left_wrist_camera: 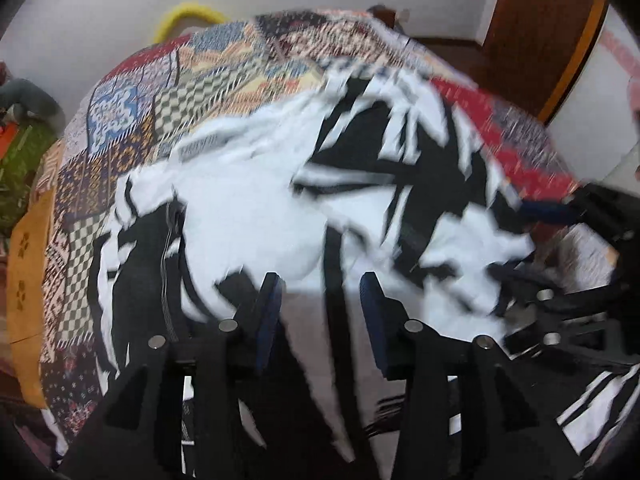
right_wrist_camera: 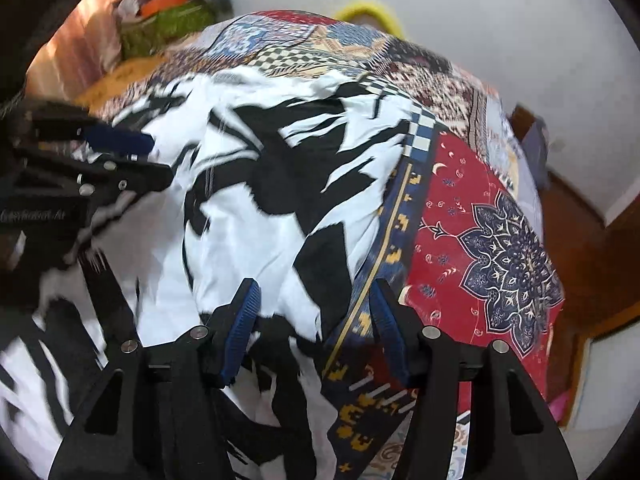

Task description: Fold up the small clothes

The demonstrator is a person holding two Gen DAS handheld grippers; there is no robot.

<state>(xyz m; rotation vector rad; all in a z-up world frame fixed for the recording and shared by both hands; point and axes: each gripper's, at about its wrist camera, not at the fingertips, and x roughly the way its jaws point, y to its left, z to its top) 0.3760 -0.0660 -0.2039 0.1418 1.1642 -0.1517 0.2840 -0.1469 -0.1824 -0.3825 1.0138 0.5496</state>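
Note:
A black-and-white patterned garment lies crumpled on a patchwork bedspread; it also shows in the right wrist view. My left gripper is open just above the garment's near part, with nothing between its blue-padded fingers. My right gripper is open over the garment's right edge, where it meets the bedspread. The right gripper also shows at the right edge of the left wrist view, and the left gripper at the left of the right wrist view. The frames are motion-blurred.
A yellow ring-shaped object sits at the bed's far edge against the white wall. Green and orange clutter lies off the bed's far corner. A wooden door stands behind the bed. The bed edge drops off at the right.

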